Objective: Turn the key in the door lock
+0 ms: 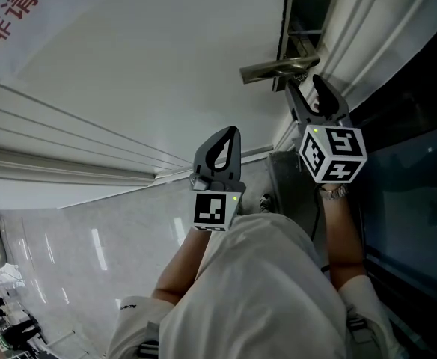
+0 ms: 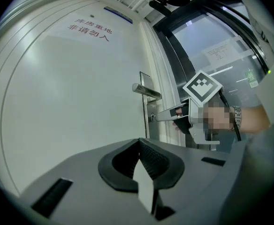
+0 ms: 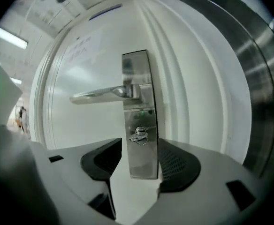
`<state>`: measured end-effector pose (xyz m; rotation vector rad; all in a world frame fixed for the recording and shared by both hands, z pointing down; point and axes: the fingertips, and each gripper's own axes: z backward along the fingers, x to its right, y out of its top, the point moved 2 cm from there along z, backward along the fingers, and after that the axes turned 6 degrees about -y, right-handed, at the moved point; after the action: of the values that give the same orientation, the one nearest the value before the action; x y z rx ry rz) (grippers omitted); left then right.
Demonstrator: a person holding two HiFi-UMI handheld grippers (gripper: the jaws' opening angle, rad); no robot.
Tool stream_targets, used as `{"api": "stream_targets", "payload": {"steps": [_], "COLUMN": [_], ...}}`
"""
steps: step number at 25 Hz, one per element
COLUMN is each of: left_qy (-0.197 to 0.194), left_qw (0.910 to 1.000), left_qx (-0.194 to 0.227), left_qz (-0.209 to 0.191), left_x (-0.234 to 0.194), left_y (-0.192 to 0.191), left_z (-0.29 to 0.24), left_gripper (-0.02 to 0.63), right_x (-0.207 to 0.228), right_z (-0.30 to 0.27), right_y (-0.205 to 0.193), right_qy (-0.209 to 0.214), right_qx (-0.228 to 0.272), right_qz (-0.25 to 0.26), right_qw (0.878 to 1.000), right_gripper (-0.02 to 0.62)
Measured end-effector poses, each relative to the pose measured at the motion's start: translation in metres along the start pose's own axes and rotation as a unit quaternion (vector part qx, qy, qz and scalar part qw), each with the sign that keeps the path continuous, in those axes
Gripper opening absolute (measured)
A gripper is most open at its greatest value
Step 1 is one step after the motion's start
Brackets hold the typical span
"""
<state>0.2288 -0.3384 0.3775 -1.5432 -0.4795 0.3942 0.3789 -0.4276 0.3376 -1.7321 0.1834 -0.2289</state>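
White door [image 1: 129, 66], key [image 3: 139, 135] in its lock.
The left gripper [image 1: 232, 133] hangs back, jaws together, empty; key sits in the lock plate [image 3: 141, 161], right gripper [image 1: 305, 88] before it, jaws wide apart. Closing off-centre risks slipping off the small key.

Poorly seen: key [image 3: 139, 136] and lettering [image 1: 13, 6].
Head view: key hidden behind right gripper [image 1: 305, 88], below handle [image 1: 278, 69]; plate [image 1: 308, 6] lower end hidden there too; red lettering cut by top-left corner, only part shows. Right gripper view: key small, blurred, its shape and angle unclear; sign [image 3: 83, 46] too faint to read; tiny shape [image 3: 20, 116] at far left, cannot tell what.
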Motion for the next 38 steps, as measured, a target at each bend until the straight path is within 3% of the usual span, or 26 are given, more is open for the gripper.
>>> {"api": "stream_targets", "payload": {"steps": [3, 6, 12, 18, 21, 24, 26, 31, 35, 38], "left_qy": [-0.002, -0.002, 0.001, 0.003, 0.004, 0.003, 0.002, 0.002, 0.003, 0.001], "left_qw": [1.0000, 1.0000, 1.0000, 1.0000, 1.0000, 1.0000, 1.0000, 1.0000, 1.0000, 1.0000], "left_qx": [0.000, 0.002, 0.005, 0.001, 0.000, -0.001, -0.001, -0.002, -0.003, -0.004], "left_qz": [-0.001, -0.003, -0.005, -0.005, -0.004, -0.003, -0.002, -0.001, 0.001, 0.001], "left_x": [0.001, 0.000, -0.003, -0.007, -0.009, -0.010, -0.011, -0.013, -0.015, -0.015], "left_y": [-0.001, 0.000, 0.001, 0.000, 0.000, -0.001, -0.001, -0.002, -0.003, -0.004], "left_z": [-0.001, -0.001, 0.000, 0.001, 0.001, 0.000, -0.001, -0.001, -0.001, 0.000], "left_gripper": [0.008, 0.009, 0.009, 0.008, 0.008, 0.009, 0.009, 0.009, 0.009, 0.008], "right_x": [-0.008, -0.014, -0.017, -0.020, -0.018, -0.018, -0.018, -0.016, -0.009, -0.002], "right_z": [-0.001, -0.003, -0.006, -0.009, -0.010, -0.009, -0.009, -0.009, -0.009, -0.009], "right_y": [0.003, 0.008, 0.011, 0.008, 0.008, 0.012, 0.014, 0.016, 0.017, 0.017], "right_qy": [-0.020, -0.041, -0.079, -0.086, -0.099, -0.101, -0.109, -0.103, -0.070, -0.040], "right_qx": [0.004, 0.007, -0.001, -0.011, -0.011, -0.011, -0.005, 0.007, 0.010, 0.009], "right_qz": [0.114, 0.191, 0.328, 0.372, 0.381, 0.353, 0.332, 0.255, 0.118, -0.006], "right_qw": [0.993, 0.981, 0.941, 0.924, 0.919, 0.930, 0.937, 0.961, 0.991, 0.999], "right_gripper": [0.213, 0.213, 0.212, 0.202, 0.104, 0.090, 0.014, 0.012, 0.012, 0.012]}}
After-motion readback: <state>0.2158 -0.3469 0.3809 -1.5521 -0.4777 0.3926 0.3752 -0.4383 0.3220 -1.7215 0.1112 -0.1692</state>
